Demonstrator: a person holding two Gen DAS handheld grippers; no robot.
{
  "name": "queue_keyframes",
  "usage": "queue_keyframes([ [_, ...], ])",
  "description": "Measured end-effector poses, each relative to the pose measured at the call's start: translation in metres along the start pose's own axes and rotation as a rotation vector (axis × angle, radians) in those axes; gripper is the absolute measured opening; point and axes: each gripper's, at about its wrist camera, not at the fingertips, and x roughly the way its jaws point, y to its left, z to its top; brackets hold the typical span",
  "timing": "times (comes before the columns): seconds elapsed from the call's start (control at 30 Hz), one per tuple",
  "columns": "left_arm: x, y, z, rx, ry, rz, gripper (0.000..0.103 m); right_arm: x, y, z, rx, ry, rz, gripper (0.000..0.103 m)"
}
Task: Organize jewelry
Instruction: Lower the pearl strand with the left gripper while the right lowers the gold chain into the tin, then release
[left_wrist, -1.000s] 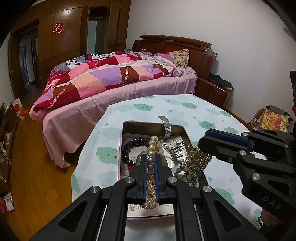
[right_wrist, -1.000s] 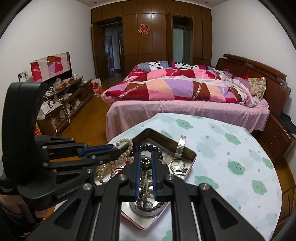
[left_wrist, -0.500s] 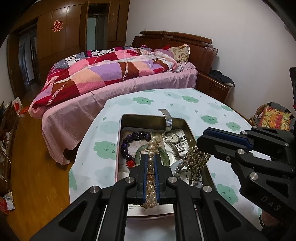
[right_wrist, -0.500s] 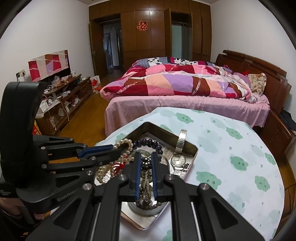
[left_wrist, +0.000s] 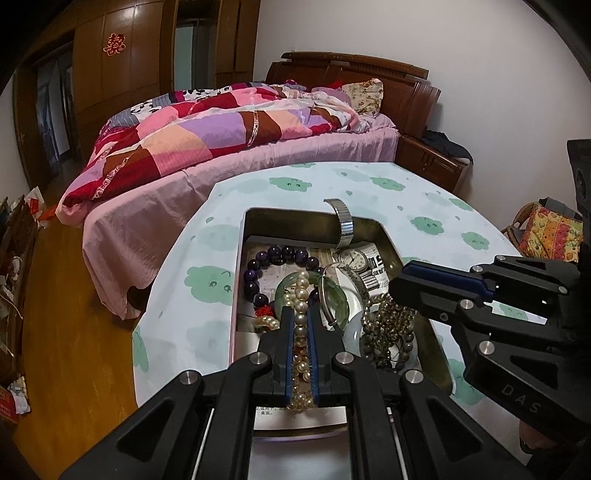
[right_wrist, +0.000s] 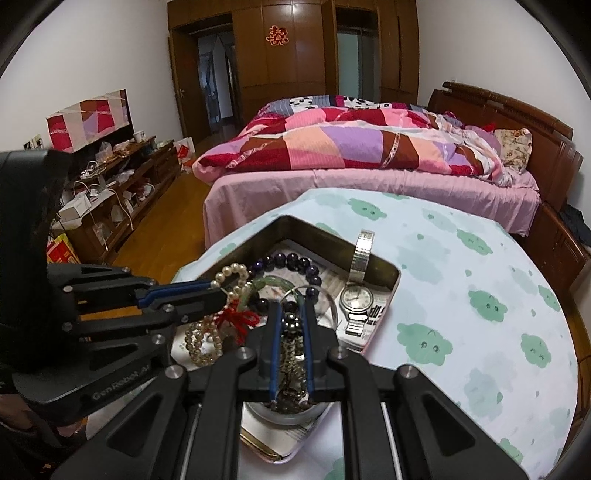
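Clamping is seen on both tools: the left gripper (left_wrist: 300, 334) is closed narrow on a pearl strand (left_wrist: 301, 295), and the right gripper (right_wrist: 291, 341) is closed narrow on a dark metallic bead chain (right_wrist: 291, 354). Both pieces are held over the metal tin (left_wrist: 255, 218), which sits on the cloud-print tablecloth (left_wrist: 436, 206).

Progress is judged as partial. Most jewelry is already gathered in the tin, but nothing is laid out separately. In the left wrist view, a purple bead bracelet (left_wrist: 275, 254) is seen at about 10 o'clock in the tin, a green jade bangle (left_wrist: 341, 299) near center, a wristwatch (left_wrist: 354, 258) at about 1 o'clock with its metal band draped over the far rim, and a thin silver bangle (left_wrist: 325, 295) crossing the jade one. A red knotted cord (right_wrist: 236, 317) is seen beside the pearls in the right wrist view, possibly attached to them; that cannot be confirmed.

A glass dish (right_wrist: 288, 415) appears to sit under the right gripper at 6 o'clock, with the chain hanging into it, though its edges are mostly hidden.

What is left, as judged: both held strands need to be untangled or set down, and the overlapping bracelets still lie piled. No piece is seen lying on the tablecloth outside the tin.
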Motion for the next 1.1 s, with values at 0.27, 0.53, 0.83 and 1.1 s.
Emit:
queue_keyframes([
  [0.27, 0.009, 0.003, -0.006, -0.005, 0.025, 0.003, 0.006, 0.006, -0.001, -0.005, 0.006, 0.025, -0.005, 0.013],
  [0.53, 0.014, 0.006, -0.008, -0.01, 0.038, 0.008, 0.006, 0.013, -0.002, -0.006, 0.009, 0.041, -0.011, 0.013],
  [0.83, 0.016, 0.008, -0.007, -0.012, 0.041, 0.009, 0.006, 0.019, -0.004, -0.008, 0.014, 0.05, -0.02, 0.013],
  [1.1, 0.005, 0.004, -0.004, 0.0, 0.022, 0.017, 0.006, 0.013, -0.008, -0.009, 0.027, 0.024, -0.036, 0.015],
])
